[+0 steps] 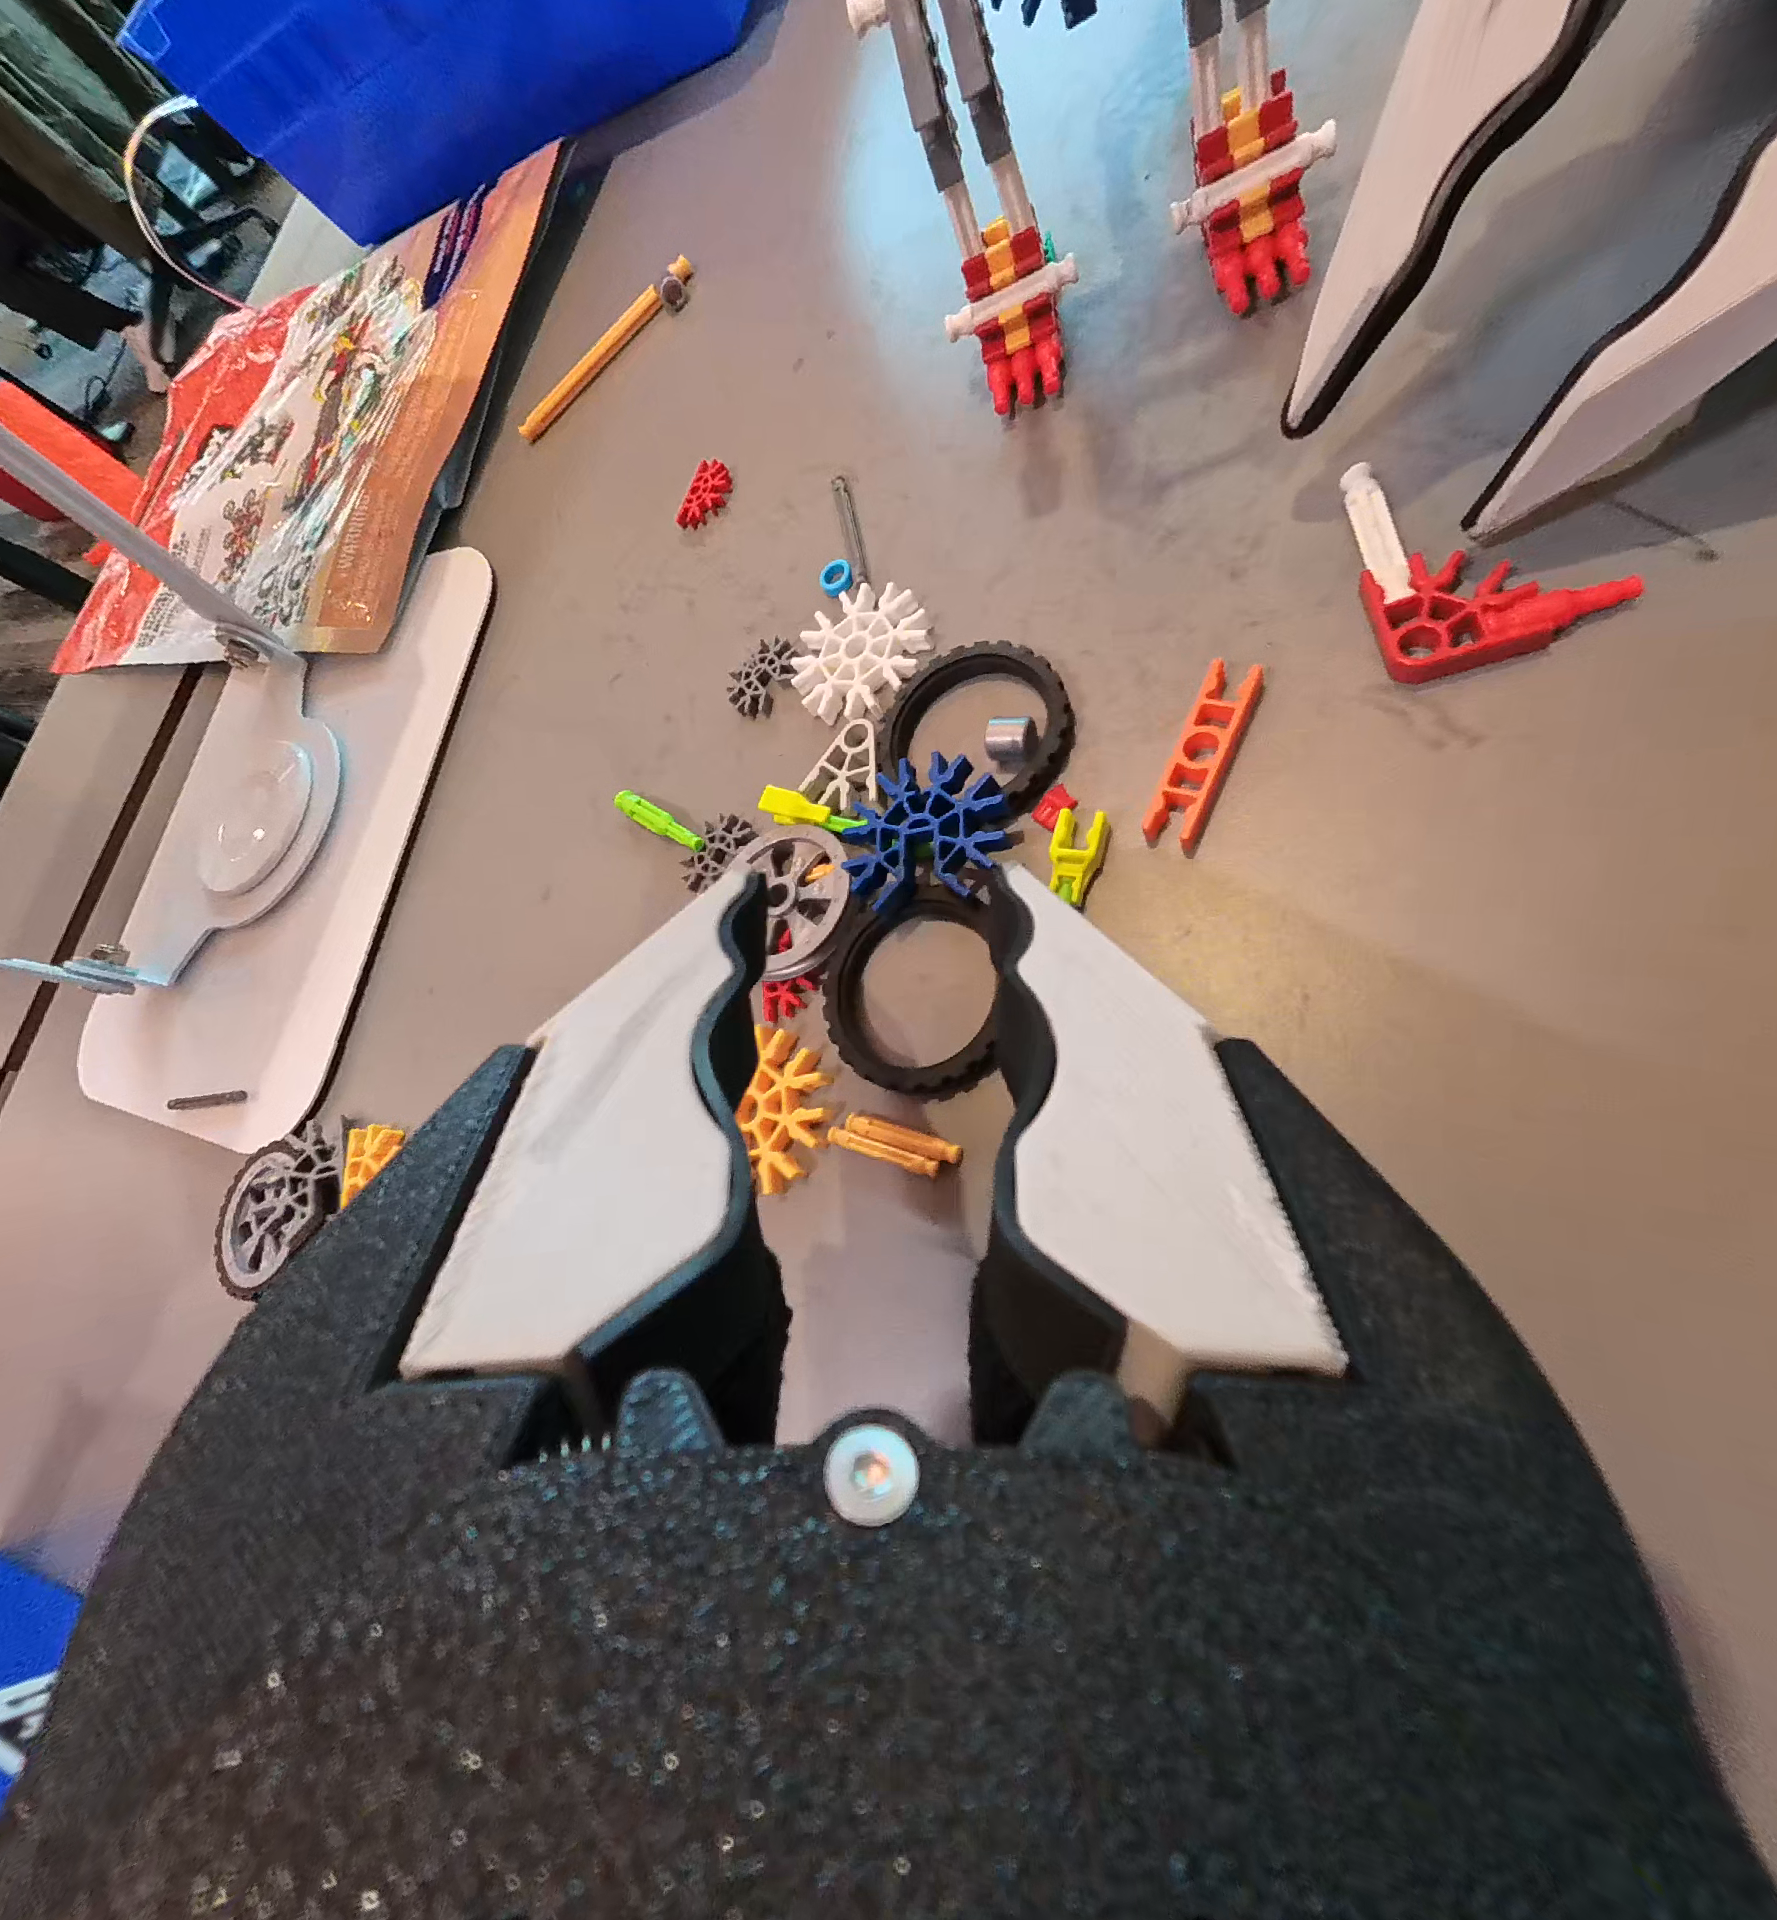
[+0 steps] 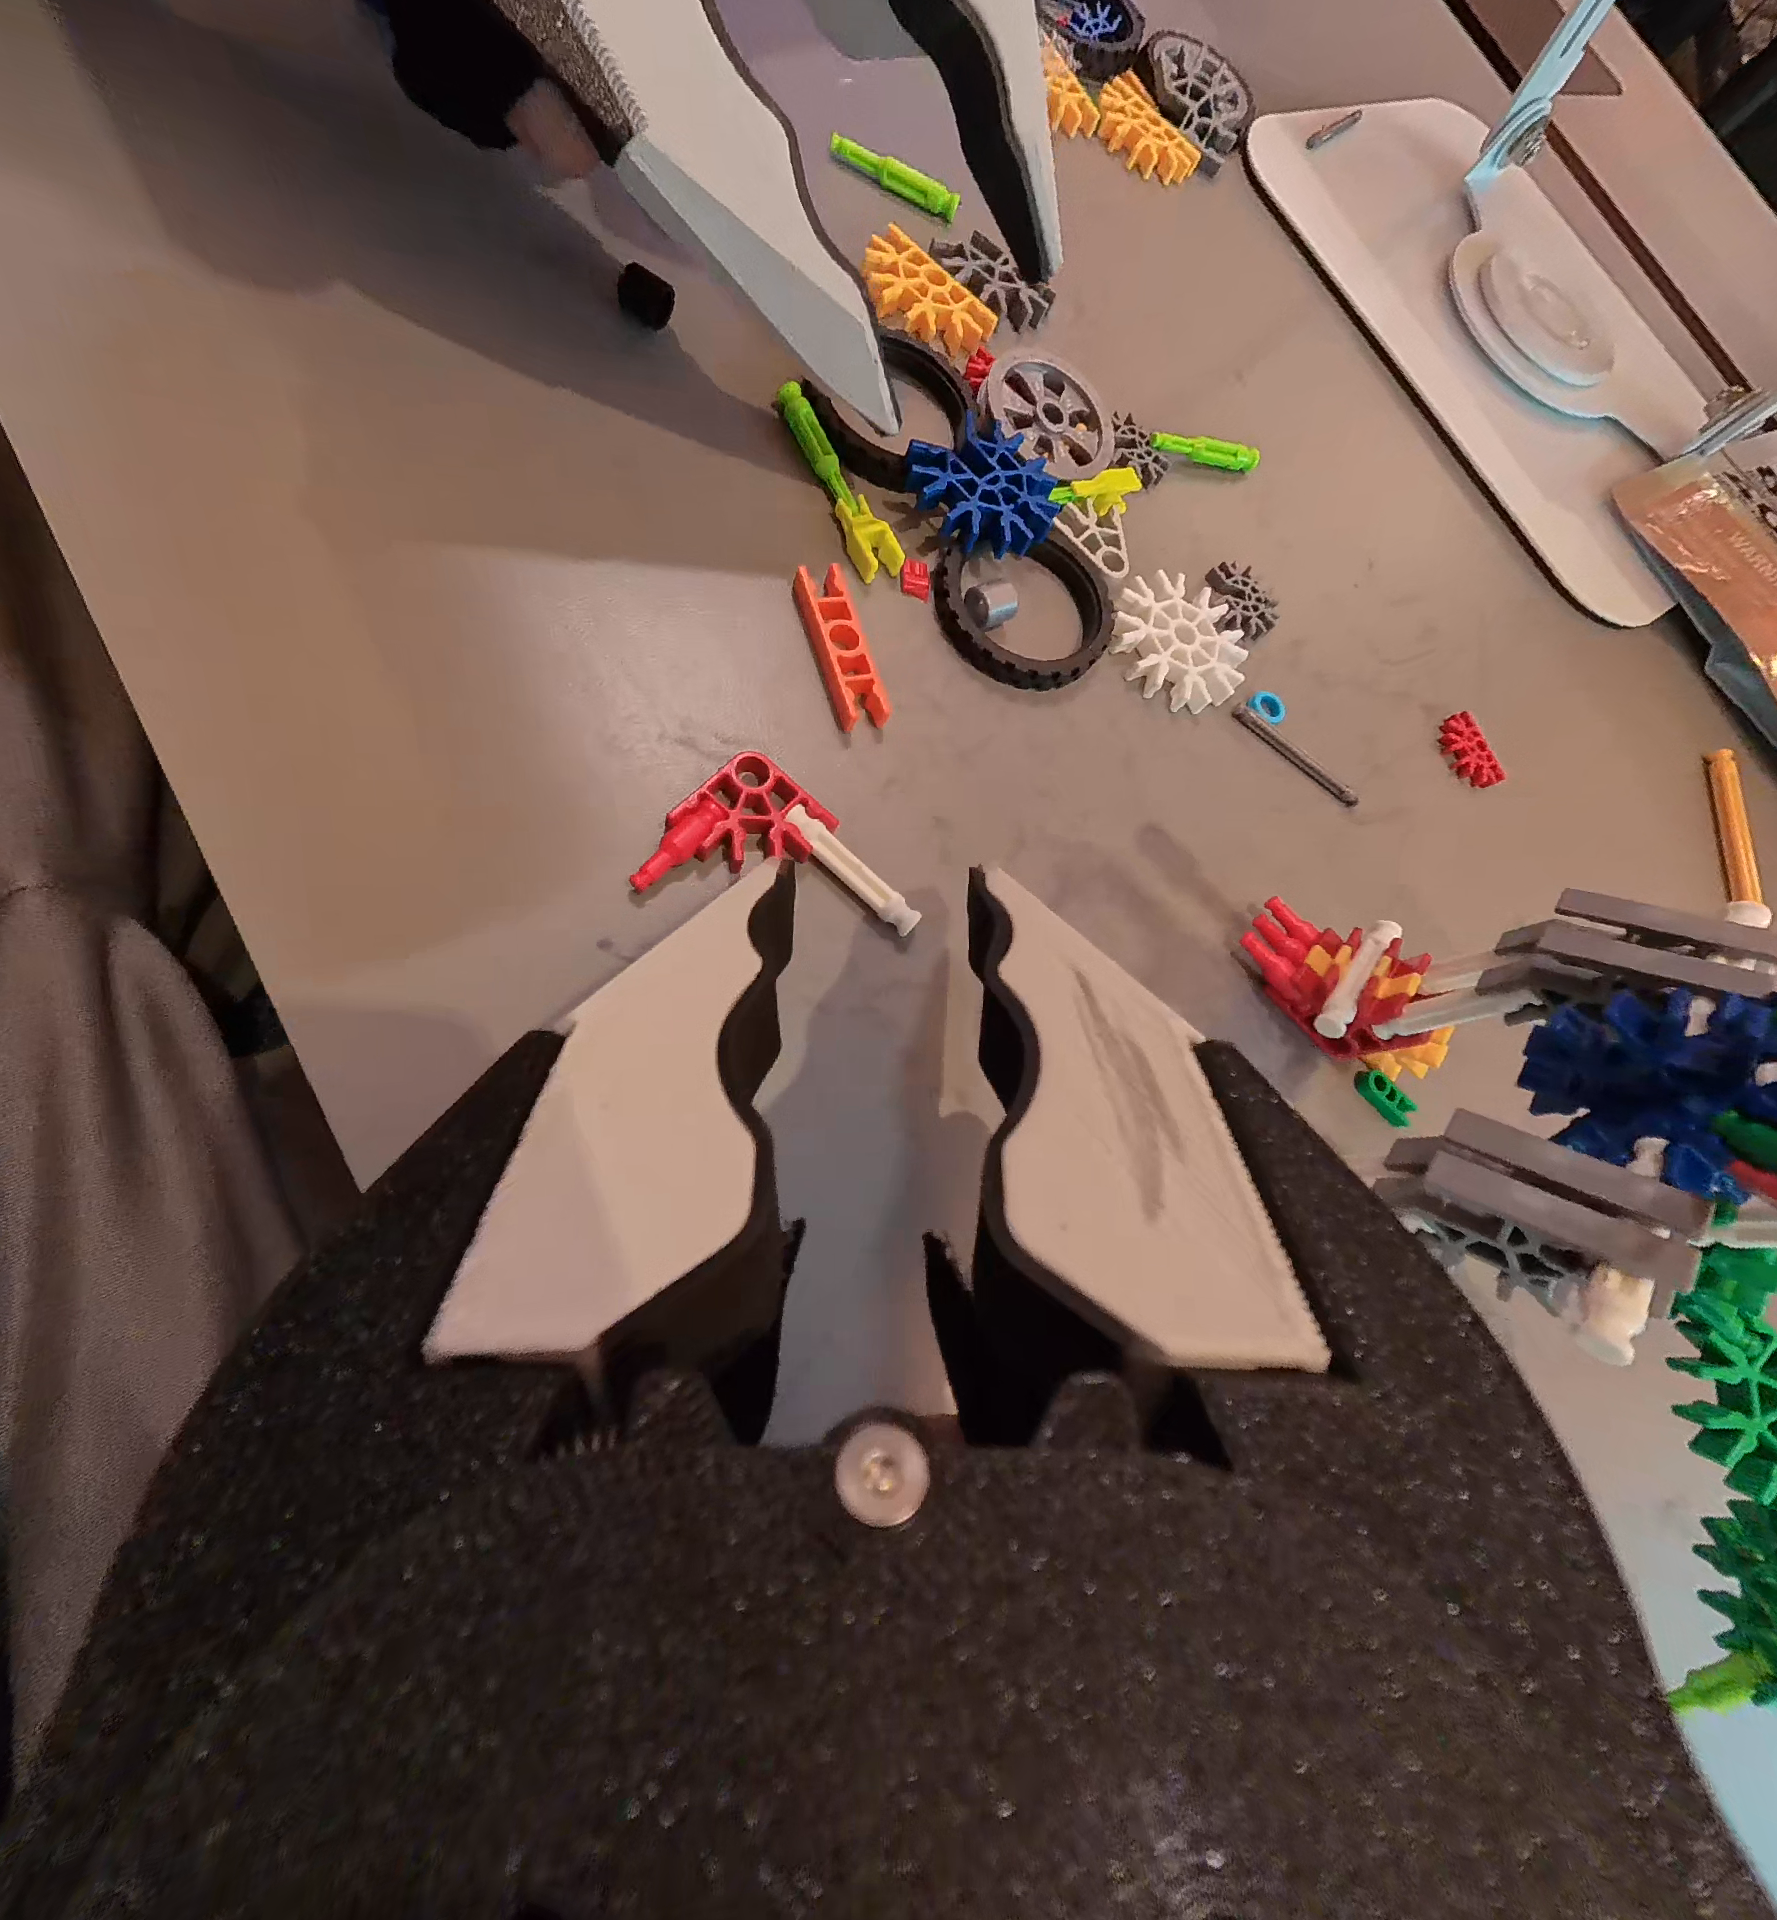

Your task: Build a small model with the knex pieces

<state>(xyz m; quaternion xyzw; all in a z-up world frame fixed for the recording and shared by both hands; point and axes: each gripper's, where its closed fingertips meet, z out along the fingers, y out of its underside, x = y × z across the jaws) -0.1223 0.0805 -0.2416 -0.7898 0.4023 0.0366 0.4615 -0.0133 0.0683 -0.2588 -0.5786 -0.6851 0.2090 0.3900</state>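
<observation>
Left gripper spread over black tyre ring, blue snowflake connector dead ahead; right gripper parted, empty, red corner connector just beyond left fingertip.

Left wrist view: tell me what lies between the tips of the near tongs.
Between the open left tongs lie a black tyre ring and, just past the tips, a blue snowflake connector. A grey spoked wheel sits against the left fingertip.
</observation>
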